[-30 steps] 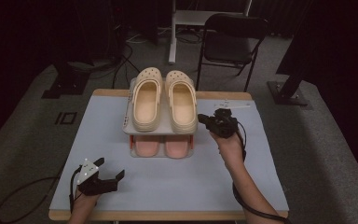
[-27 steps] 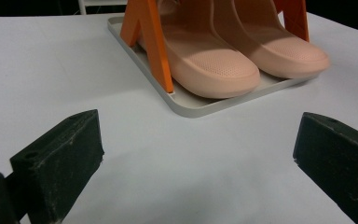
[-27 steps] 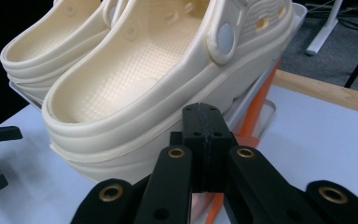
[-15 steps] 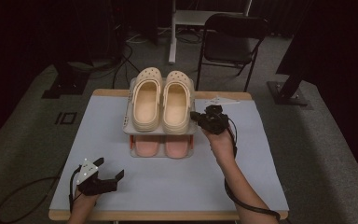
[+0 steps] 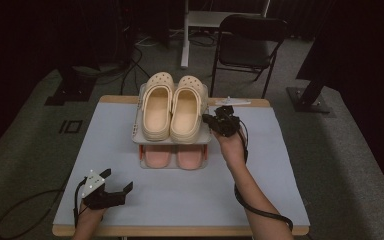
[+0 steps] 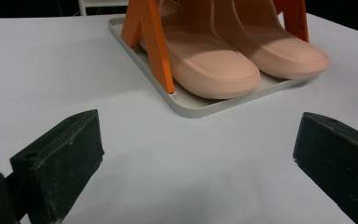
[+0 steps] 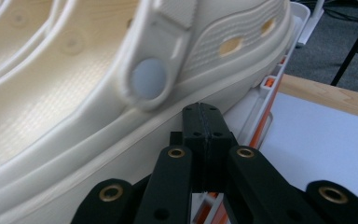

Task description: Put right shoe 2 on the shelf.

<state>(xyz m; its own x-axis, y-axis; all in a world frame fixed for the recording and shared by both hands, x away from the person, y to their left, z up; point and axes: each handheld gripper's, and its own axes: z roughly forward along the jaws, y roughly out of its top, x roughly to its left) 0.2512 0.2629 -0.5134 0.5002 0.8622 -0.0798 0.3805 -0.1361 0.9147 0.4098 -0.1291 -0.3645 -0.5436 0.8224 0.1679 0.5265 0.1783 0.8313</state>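
A two-tier shoe rack (image 5: 138,134) stands at the middle of the table. A pair of cream clogs (image 5: 172,106) lies on its upper shelf, and a pair of pink slippers (image 5: 175,157) on its lower tray. My right gripper (image 5: 208,120) is shut with nothing in it, its tip at the outer side of the right clog (image 7: 74,93), just below the strap rivet (image 7: 148,79). My left gripper (image 5: 116,181) rests open near the table's front left corner, jaws wide apart, pointing at the pink slippers (image 6: 242,51) and the orange rack leg (image 6: 151,42).
The table (image 5: 190,200) has a pale blue top with a wooden edge. A small white object (image 5: 232,102) lies behind the rack at the back right. A black chair (image 5: 252,40) and stands are on the floor beyond the table.
My right gripper has moved left toward the cream clogs and now reaches the side of the right clog. The left gripper has stayed still.
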